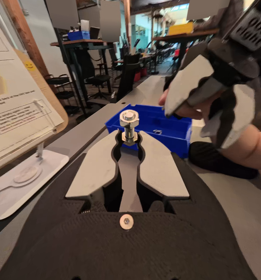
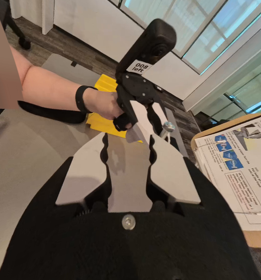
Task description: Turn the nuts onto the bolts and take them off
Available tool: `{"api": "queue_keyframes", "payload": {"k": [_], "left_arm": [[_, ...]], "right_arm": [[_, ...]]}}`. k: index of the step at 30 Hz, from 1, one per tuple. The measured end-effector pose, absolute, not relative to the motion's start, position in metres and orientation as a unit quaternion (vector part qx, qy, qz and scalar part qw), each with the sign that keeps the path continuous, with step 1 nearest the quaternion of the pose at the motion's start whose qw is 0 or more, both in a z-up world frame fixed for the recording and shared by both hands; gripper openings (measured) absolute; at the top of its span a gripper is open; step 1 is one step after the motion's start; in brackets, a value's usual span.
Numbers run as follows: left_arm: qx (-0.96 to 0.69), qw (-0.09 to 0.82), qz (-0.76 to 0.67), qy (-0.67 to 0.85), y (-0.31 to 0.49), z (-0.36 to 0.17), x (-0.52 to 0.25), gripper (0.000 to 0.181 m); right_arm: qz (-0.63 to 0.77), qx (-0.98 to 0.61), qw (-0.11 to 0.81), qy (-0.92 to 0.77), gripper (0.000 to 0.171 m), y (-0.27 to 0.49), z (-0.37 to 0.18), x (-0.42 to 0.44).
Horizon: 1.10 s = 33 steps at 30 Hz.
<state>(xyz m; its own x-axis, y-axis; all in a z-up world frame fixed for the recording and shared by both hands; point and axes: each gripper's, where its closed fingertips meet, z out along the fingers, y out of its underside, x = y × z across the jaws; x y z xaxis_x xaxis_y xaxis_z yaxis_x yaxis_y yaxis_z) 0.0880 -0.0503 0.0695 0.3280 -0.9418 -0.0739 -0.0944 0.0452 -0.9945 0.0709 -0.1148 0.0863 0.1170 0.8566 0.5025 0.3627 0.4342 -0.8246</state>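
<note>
Two grippers up: my left gripper (image 1: 129, 136) clamps the nut (image 1: 128, 138) on the upright bolt (image 1: 129, 121), just before the blue bin (image 1: 164, 128); my right gripper (image 2: 128, 140) gapes empty.

Blue bin (image 1: 169, 121), yellow bin (image 2: 102, 121), silver bolt (image 1: 129, 125)

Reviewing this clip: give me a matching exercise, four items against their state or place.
Items:
1. left tool
2. right tool
3. blue bin
4. yellow bin

States:
A. open, holding nothing
B. behind the person's left hand
C. shut on the bolt
D. just beyond the held bolt, a loose nut inside

Pairs: 1-C, 2-A, 3-D, 4-B
</note>
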Motion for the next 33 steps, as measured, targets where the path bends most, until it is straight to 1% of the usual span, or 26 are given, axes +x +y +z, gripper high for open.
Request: {"api": "queue_keyframes", "payload": {"k": [1, 3, 6, 10, 11, 12, 13, 14, 15, 16, 17, 19, 22, 24, 25, 26, 29, 32, 33], "left_arm": [[-0.573, 0.56, -0.399, 0.446, -0.056, 0.074, 0.087, 0.018], [-0.568, 0.555, -0.399, 0.458, -0.062, 0.075, 0.089, 0.018], [-0.563, 0.542, -0.383, 0.493, -0.076, 0.07, 0.1, 0.018], [-0.572, 0.556, -0.356, 0.487, -0.071, 0.073, 0.096, 0.019], [-0.58, 0.564, -0.351, 0.472, -0.065, 0.076, 0.091, 0.018], [-0.584, 0.568, -0.361, 0.454, -0.061, 0.081, 0.086, 0.018], [-0.582, 0.566, -0.385, 0.44, -0.061, 0.086, 0.083, 0.018], [-0.575, 0.56, -0.407, 0.437, -0.064, 0.09, 0.082, 0.018], [-0.57, 0.556, -0.415, 0.441, -0.068, 0.092, 0.082, 0.018], [-0.569, 0.554, -0.407, 0.451, -0.07, 0.091, 0.084, 0.018], [-0.568, 0.554, -0.393, 0.465, -0.072, 0.088, 0.086, 0.018], [-0.563, 0.549, -0.374, 0.491, -0.078, 0.082, 0.093, 0.019], [-0.566, 0.544, -0.372, 0.495, -0.08, 0.078, 0.1, 0.019], [-0.575, 0.555, -0.355, 0.485, -0.073, 0.079, 0.094, 0.019], [-0.585, 0.561, -0.348, 0.472, -0.066, 0.08, 0.089, 0.018], [-0.592, 0.569, -0.349, 0.451, -0.059, 0.083, 0.082, 0.018], [-0.575, 0.559, -0.399, 0.445, -0.065, 0.092, 0.079, 0.018], [-0.566, 0.546, -0.396, 0.475, -0.077, 0.087, 0.09, 0.018], [-0.562, 0.539, -0.39, 0.49, -0.082, 0.083, 0.095, 0.018]], "right_arm": [[0.214, -0.484, 0.594, -0.606, 0.057, -0.11, 0.097, 0.073], [0.224, -0.474, 0.632, -0.57, 0.077, -0.106, 0.11, 0.072], [0.238, -0.478, 0.625, -0.57, 0.084, -0.106, 0.105, 0.064], [0.228, -0.479, 0.59, -0.609, 0.084, -0.113, 0.089, 0.059], [0.237, -0.466, 0.578, -0.626, 0.06, -0.12, 0.088, 0.061], [0.256, -0.463, 0.561, -0.637, 0.046, -0.128, 0.087, 0.063], [0.266, -0.472, 0.558, -0.628, 0.047, -0.127, 0.09, 0.064], [0.262, -0.485, 0.575, -0.605, 0.051, -0.12, 0.096, 0.065], [0.254, -0.49, 0.599, -0.58, 0.06, -0.111, 0.103, 0.066], [0.251, -0.489, 0.62, -0.559, 0.073, -0.104, 0.108, 0.066], [0.251, -0.488, 0.632, -0.548, 0.08, -0.099, 0.109, 0.064], [0.259, -0.495, 0.627, -0.543, 0.085, -0.096, 0.105, 0.059], [0.285, -0.488, 0.605, -0.561, 0.085, -0.107, 0.098, 0.05], [0.272, -0.49, 0.594, -0.577, 0.084, -0.111, 0.096, 0.052], [0.267, -0.479, 0.592, -0.591, 0.071, -0.116, 0.097, 0.055], [0.271, -0.471, 0.588, -0.6, 0.054, -0.122, 0.099, 0.057], [0.261, -0.484, 0.612, -0.568, 0.06, -0.117, 0.112, 0.063], [0.23, -0.488, 0.637, -0.551, 0.073, -0.104, 0.112, 0.061], [0.231, -0.489, 0.631, -0.556, 0.074, -0.104, 0.108, 0.058]]}}
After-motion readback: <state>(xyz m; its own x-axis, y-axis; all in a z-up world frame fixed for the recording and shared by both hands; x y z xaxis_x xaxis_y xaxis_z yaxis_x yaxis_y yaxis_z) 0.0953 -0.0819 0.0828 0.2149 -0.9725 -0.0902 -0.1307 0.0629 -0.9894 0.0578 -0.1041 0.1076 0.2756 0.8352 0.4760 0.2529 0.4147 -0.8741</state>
